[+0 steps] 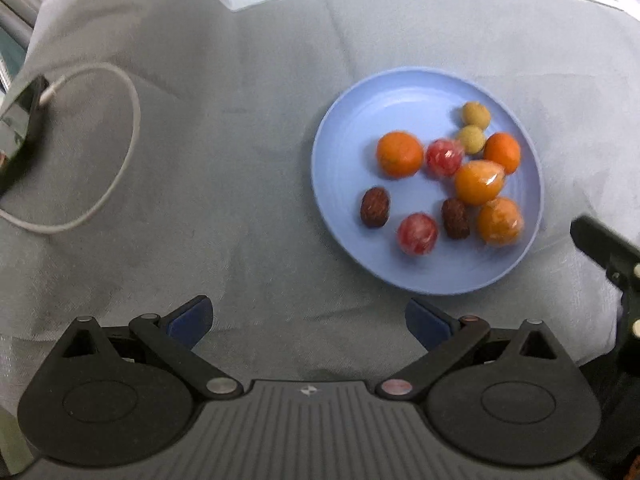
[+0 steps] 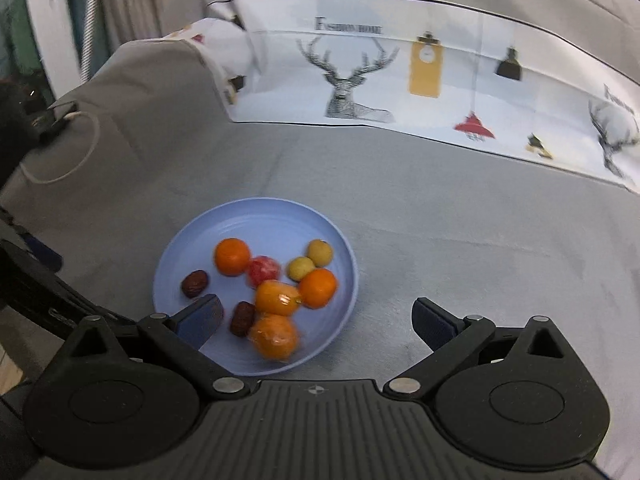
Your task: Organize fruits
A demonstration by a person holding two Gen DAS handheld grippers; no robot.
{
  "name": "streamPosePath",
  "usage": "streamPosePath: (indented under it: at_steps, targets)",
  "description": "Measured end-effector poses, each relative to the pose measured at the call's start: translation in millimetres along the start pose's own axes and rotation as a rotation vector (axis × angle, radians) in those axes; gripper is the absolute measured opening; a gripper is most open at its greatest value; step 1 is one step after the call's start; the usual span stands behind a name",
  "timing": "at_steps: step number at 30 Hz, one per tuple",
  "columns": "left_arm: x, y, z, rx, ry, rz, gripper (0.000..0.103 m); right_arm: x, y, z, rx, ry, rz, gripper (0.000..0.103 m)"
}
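A light blue plate (image 1: 340,152) sits on the grey cloth and holds several small fruits: oranges (image 1: 399,154), red wrapped fruits (image 1: 417,233), dark red dates (image 1: 374,207) and yellowish round fruits (image 1: 475,114). My left gripper (image 1: 308,326) is open and empty, above the cloth to the plate's near left. The plate also shows in the right wrist view (image 2: 192,240). My right gripper (image 2: 316,322) is open and empty, hovering over the plate's near right part, its left finger (image 2: 202,316) above the plate.
A white cable loop (image 1: 120,168) and a dark device (image 1: 18,128) lie on the cloth at the left. A white printed cloth with deer and lamps (image 2: 400,80) lies behind the plate. The right gripper's body (image 1: 612,256) shows at the right edge of the left wrist view.
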State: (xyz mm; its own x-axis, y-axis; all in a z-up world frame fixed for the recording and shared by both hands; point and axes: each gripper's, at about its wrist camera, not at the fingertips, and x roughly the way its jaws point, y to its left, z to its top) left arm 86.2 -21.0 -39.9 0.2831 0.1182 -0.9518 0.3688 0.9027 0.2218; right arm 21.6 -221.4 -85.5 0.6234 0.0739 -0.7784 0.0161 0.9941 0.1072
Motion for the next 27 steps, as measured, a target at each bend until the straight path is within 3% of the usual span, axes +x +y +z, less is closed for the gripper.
streamPosePath:
  at_steps: [4,8,11,13,19,27]
  targets:
    - [-7,-2,-1,0.043,-0.021,-0.063,0.103,-2,-1,0,-0.001,0.074,-0.035,0.101]
    - [-6,9,-4,-0.001,-0.035,-0.119,0.103,-8,9,12,-0.018,0.065,-0.094,0.101]
    - [7,19,-15,-0.021,0.03,-0.09,0.103,-9,18,14,-0.05,0.017,-0.102,0.101]
    - [12,23,-15,-0.021,0.08,-0.059,0.103,-4,20,14,-0.063,0.033,-0.067,0.101]
    - [-2,11,-10,-0.003,0.056,0.034,0.103,10,6,6,-0.002,0.03,0.018,0.101]
    - [-19,-20,2,0.044,-0.008,-0.054,0.103,-2,-13,-13,0.015,0.074,-0.05,0.101]
